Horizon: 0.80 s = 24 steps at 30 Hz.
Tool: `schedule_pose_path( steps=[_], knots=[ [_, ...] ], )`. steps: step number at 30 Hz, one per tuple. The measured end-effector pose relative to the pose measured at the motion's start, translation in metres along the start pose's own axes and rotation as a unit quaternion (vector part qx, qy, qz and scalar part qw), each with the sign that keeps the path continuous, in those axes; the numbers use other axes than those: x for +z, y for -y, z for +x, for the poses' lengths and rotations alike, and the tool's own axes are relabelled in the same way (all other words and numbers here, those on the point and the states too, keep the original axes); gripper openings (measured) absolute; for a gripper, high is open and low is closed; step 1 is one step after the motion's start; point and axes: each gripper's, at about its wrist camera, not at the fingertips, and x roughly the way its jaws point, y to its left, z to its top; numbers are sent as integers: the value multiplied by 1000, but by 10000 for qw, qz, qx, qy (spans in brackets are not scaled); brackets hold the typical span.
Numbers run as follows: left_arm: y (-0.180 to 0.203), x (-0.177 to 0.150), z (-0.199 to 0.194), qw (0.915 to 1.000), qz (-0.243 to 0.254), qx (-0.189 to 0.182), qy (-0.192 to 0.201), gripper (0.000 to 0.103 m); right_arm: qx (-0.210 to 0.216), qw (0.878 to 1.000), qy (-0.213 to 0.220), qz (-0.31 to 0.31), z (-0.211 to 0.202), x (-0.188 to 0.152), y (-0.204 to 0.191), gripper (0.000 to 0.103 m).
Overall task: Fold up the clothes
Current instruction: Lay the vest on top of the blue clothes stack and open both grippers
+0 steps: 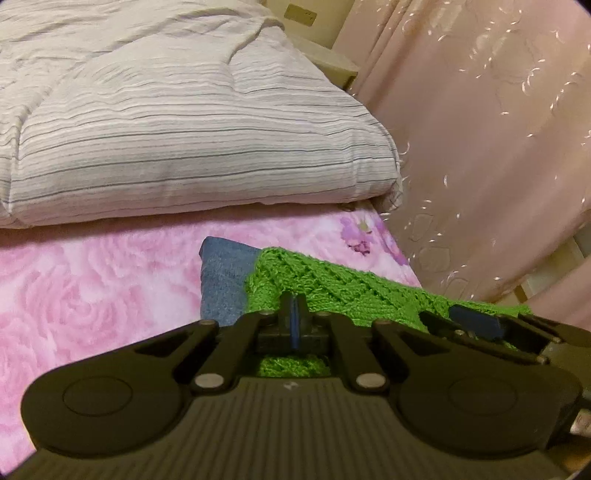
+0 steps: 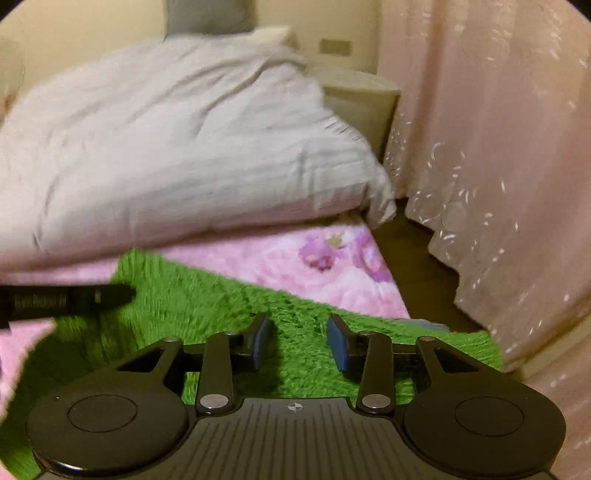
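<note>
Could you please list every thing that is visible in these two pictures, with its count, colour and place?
knit: one, green, lying on the blanket near the bed's right edge
denim: one, blue, on the blanket, partly under the knit
blanket: one, pink with rose pattern, covering the bed
duvet: one, white with grey stripes, piled at the far part of the bed
curtain: one, pale pink with shiny pattern, to the right of the bed
nightstand: one, cream, behind the duvet beside the curtain
wall plate: one, beige, on the far wall
left gripper: one, black with blue pads, shut on the knit
right gripper: one, black with blue pads, open above the knit
</note>
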Motion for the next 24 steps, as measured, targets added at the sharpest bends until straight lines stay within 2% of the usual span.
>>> schedule_pose_path(
  steps=[5,9,11,15,19,24],
  knots=[
    [10,-8,-49,9993,155,-81,324,0,-77,9994,227,256,-61,-18,15,39],
    [12,-30,-64,9989,409,185,111,0,-86,9991,-11,420,-95,-50,23,39],
    [12,-42,-70,9980,535,327,-17,0,-93,9987,-361,361,-90,-68,21,39],
    [9,-58,-73,9963,642,540,-166,2,-252,9988,-420,-92,-88,-73,6,39],
    [17,-63,-81,9948,703,705,-226,1,-173,9992,-277,234,-111,-64,5,39],
    [30,-69,-94,9921,794,916,-308,0,-284,9967,-716,268,-108,-82,4,39]
  ],
)
